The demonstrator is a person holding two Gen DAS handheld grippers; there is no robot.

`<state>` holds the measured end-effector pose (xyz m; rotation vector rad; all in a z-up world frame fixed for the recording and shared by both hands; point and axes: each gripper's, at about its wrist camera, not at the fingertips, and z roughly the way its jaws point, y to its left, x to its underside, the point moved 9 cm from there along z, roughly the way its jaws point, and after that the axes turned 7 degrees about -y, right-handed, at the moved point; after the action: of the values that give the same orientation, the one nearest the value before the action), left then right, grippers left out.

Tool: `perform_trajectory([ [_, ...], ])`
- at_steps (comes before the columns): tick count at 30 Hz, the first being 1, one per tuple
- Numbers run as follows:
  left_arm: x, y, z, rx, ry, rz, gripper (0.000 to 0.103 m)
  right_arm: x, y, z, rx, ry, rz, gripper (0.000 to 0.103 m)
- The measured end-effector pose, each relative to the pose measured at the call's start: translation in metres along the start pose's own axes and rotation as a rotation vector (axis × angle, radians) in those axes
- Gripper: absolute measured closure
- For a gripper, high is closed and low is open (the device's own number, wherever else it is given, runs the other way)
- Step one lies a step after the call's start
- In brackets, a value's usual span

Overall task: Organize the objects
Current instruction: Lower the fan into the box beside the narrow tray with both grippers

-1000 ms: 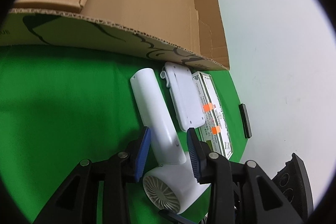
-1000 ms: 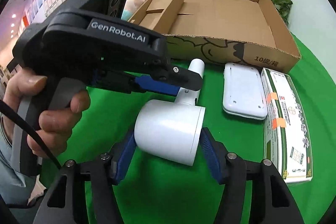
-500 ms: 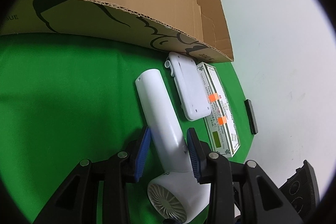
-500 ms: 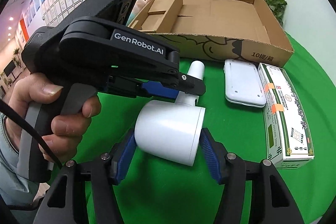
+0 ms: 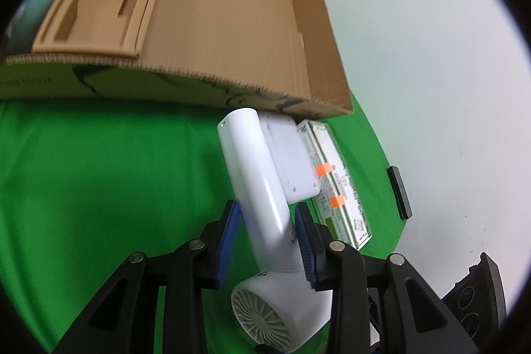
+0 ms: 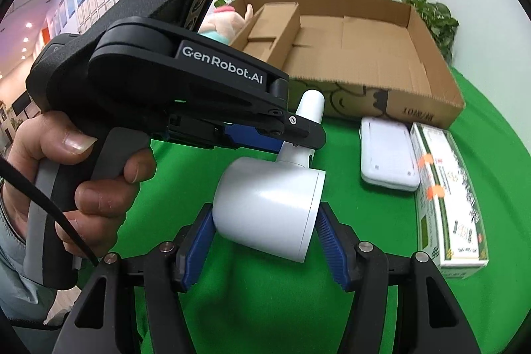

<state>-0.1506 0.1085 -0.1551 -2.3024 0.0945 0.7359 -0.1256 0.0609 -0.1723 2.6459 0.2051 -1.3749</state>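
Partly, the left gripper [image 6: 300,135] hides the hair dryer [image 6: 268,208] handle.

Bright, even indoor light; the cardboard box [image 5: 212,22] is motion-blurred, soft shadow lies below it, and fisheye edges bend into black.

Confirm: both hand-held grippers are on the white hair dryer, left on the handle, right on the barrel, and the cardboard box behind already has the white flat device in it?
Not quite. The white flat device lies on the green cloth in front of the cardboard box, beside the medicine carton; the right wrist view shows it. The rest holds: left hand-held gripper on the hair dryer handle, right hand-held gripper on the barrel.
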Motion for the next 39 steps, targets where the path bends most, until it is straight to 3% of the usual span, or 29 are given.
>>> perform_trajectory([
  [20, -0.102, -0.020, -0.029, -0.076, -0.127, 0.134, 0.070, -0.101, -0.006, 0.017, -0.019, -0.123, -0.036, 0.045],
  [28, -0.149, -0.008, -0.018, -0.109, -0.153, 0.147, 0.070, -0.147, -0.014, 0.050, -0.050, -0.139, -0.029, 0.045],
  [39, -0.181, 0.030, 0.023, -0.219, -0.128, 0.128, 0.071, -0.170, -0.030, 0.118, -0.119, -0.100, 0.061, 0.045],
])
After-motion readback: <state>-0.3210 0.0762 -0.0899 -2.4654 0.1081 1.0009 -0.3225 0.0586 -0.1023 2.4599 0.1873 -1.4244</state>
